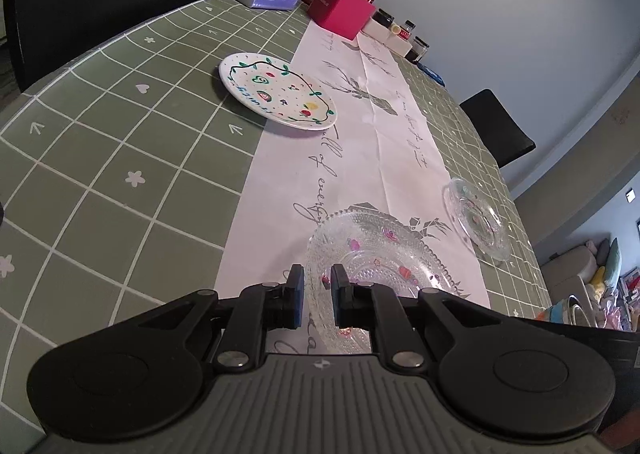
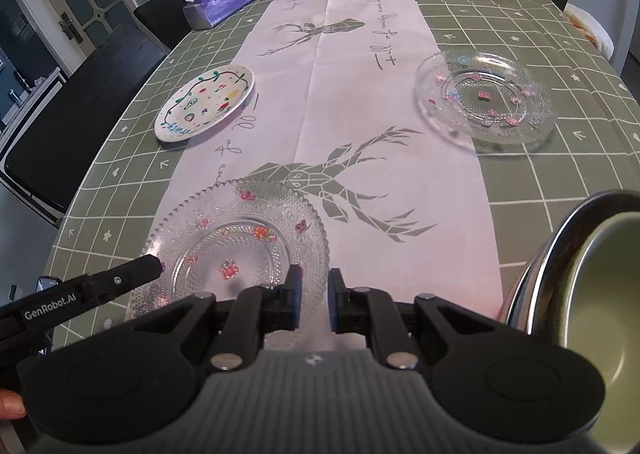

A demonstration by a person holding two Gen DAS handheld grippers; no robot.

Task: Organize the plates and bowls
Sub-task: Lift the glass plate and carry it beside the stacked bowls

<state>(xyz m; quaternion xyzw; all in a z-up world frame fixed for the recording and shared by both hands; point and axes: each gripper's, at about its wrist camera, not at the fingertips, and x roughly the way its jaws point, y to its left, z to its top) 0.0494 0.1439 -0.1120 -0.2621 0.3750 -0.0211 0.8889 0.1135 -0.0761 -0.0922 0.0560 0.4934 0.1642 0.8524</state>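
The left gripper tilts down with its jaws narrowed on the near rim of the large glass plate on the white runner; the right gripper angles steeply down, nearly closed and empty, beside that plate; the painted plate and small glass plate lie beyond, well apart.

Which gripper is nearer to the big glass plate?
Left. The left gripper is at the big glass plate's rim; the right gripper is just beside its edge.
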